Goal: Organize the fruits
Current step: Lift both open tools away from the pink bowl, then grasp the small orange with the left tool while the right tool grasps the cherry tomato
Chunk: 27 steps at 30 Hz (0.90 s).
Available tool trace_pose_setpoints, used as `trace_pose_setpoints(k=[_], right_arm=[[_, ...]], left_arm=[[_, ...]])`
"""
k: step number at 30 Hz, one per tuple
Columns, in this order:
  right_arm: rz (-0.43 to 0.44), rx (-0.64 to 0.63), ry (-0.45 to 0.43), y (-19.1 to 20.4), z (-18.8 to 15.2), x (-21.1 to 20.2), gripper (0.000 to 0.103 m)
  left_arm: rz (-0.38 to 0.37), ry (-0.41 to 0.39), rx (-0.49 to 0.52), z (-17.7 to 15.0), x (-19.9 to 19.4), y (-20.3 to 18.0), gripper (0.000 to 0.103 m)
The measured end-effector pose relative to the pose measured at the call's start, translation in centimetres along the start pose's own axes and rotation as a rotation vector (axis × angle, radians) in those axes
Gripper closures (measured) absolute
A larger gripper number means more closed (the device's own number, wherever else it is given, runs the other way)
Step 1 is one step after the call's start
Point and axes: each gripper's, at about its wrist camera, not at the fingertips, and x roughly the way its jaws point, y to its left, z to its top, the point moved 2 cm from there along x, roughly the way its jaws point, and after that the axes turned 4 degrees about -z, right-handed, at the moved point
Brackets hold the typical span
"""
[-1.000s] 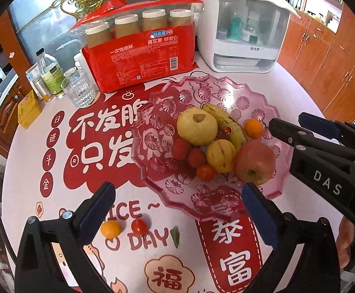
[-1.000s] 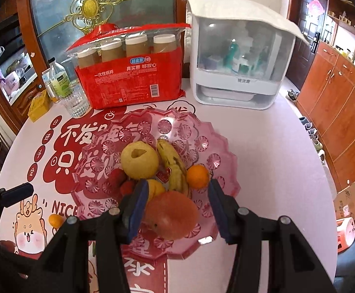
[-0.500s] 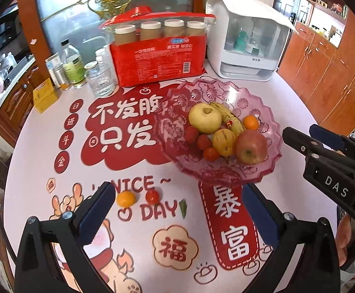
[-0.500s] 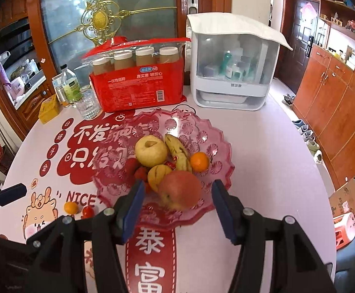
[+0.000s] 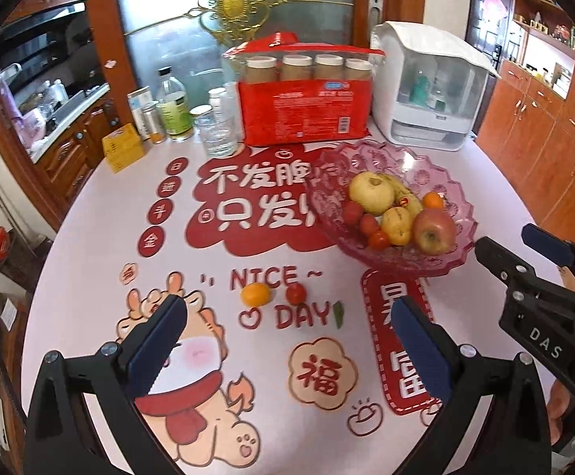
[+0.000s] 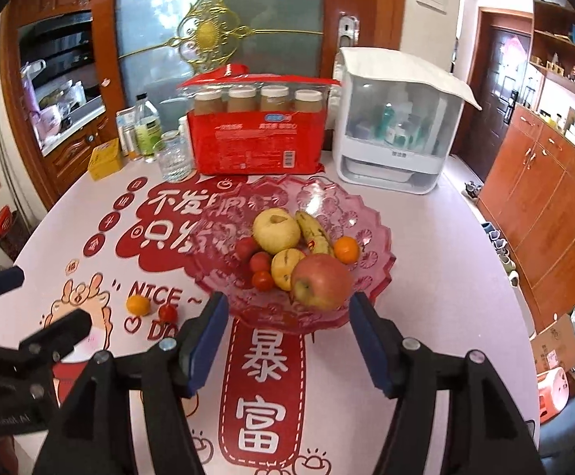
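A pink glass bowl [image 5: 452,186] [image 6: 370,213] holds a red apple [image 5: 434,231] [image 6: 321,281], a yellow pear [image 5: 370,192], a banana [image 6: 313,229], a small orange [image 6: 346,249] and cherry tomatoes. A loose small orange [image 5: 255,293] [image 6: 138,304] and a cherry tomato [image 5: 296,293] [image 6: 167,312] lie on the printed tablecloth. My left gripper [image 5: 286,306] [image 6: 44,299] hovers open just short of these two. My right gripper [image 6: 288,301] [image 5: 505,237] is back from the bowl's near rim, its jaws opening with nothing between them.
At the back of the round table stand a red pack of paper cups [image 5: 303,107], a white cabinet box [image 5: 426,95], a glass [image 5: 218,134], bottles [image 5: 172,107] and a yellow box [image 5: 123,146]. A green leaf [image 5: 339,312] lies near the tomato. Wooden cupboards [image 6: 545,182] stand to the right.
Both grippers have drawn back and up from the bowl. The right jaws have widened off the red apple, which stays in the bowl. The loose orange and tomato now sit nearer the left fingertips.
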Motion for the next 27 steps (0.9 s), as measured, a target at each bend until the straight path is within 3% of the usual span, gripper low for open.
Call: trace_pose_setpoints(k=[14,27], right_arm=[[0.088,-0.014,0.04,1.7,-3.2,0.3,0.037],[0.186,-0.147,0.077,8.1,-4.2,2.7,0.037]], left_arm=[[0.097,0.006,-0.039,-3.8,-0.9,5.0,0.0],[0.12,0.069,-0.099,-4.1,2.3,8.7,0.0]])
